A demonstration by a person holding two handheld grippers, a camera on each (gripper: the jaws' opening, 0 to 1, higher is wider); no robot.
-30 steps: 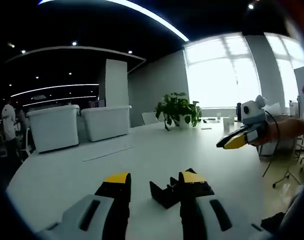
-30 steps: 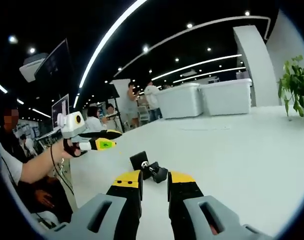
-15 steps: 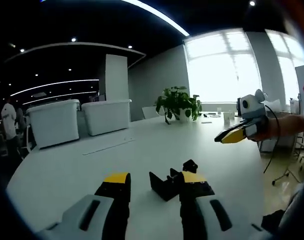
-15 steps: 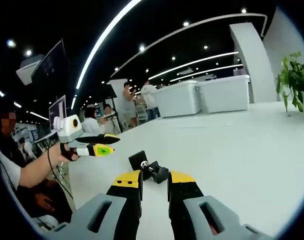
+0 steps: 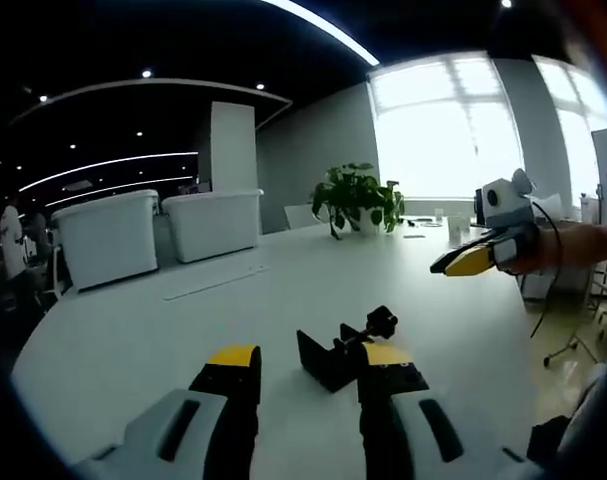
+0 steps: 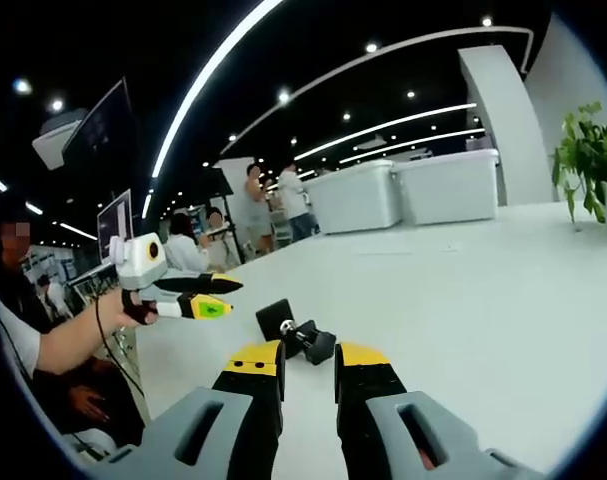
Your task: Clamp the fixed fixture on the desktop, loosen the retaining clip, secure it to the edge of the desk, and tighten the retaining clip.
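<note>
Small black metal clamp fixture (image 5: 341, 350) on white desk (image 5: 133, 340) — just ahead of my left gripper (image 5: 301, 358), between its parted fingertips, my right gripper (image 6: 308, 358) likewise apart — gripping nothing

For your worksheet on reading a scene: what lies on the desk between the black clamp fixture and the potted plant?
Nothing: in the left gripper view, bare white desk runs from the clamp fixture to the potted plant.

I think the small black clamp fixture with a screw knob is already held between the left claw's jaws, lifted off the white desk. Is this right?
Not quite. The small black clamp fixture with a screw knob is not held or lifted: it lies on the white desk just ahead of the open left claw, as the left gripper view shows. The right gripper view shows the same: the fixture rests ahead of the right claw.
</note>
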